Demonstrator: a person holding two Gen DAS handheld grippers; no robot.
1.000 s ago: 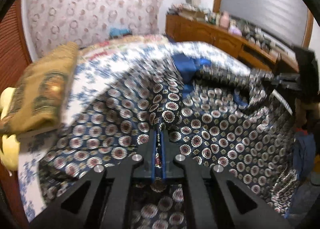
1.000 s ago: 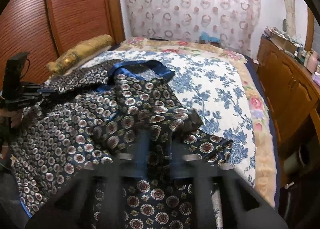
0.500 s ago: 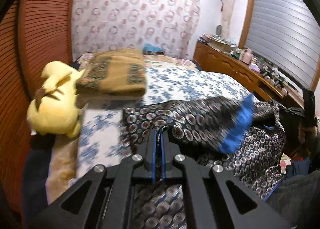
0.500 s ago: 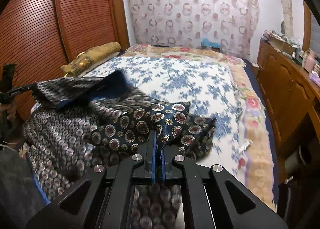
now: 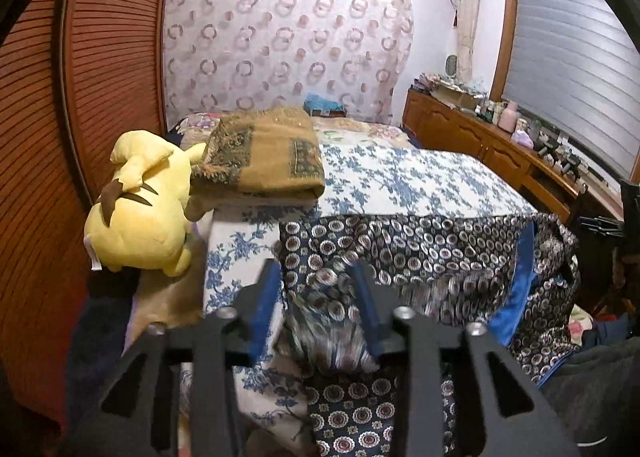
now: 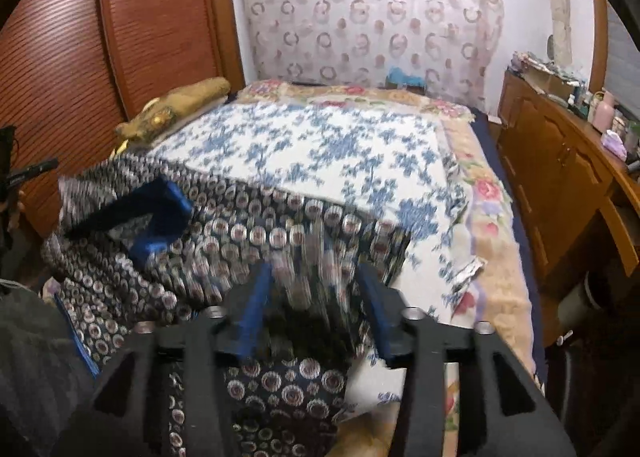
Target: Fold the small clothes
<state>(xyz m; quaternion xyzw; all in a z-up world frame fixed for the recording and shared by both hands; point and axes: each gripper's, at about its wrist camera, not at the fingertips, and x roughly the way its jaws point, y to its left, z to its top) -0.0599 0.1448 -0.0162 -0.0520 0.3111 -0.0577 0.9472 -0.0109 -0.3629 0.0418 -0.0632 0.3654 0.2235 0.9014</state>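
A dark navy garment printed with round medallions and lined in blue lies folded across the near end of the bed. My left gripper hovers over its left end. Its jaws are opening, and a blurred fold of cloth hangs loose between the blue pads without being pressed. In the right wrist view the same garment spreads to the left over the bed. My right gripper sits at its right end, jaws opening, with blurred cloth slipping between them.
A yellow plush toy and a folded ochre blanket lie at the bed's left side by the slatted wooden wardrobe. A wooden sideboard loaded with small items runs along the right. A scrap of paper lies near the bed's right edge.
Both grippers were shut on the garment's edge and drew it back toward the near end of the bed. Now both sets of jaws stand apart and the cloth drops from them.
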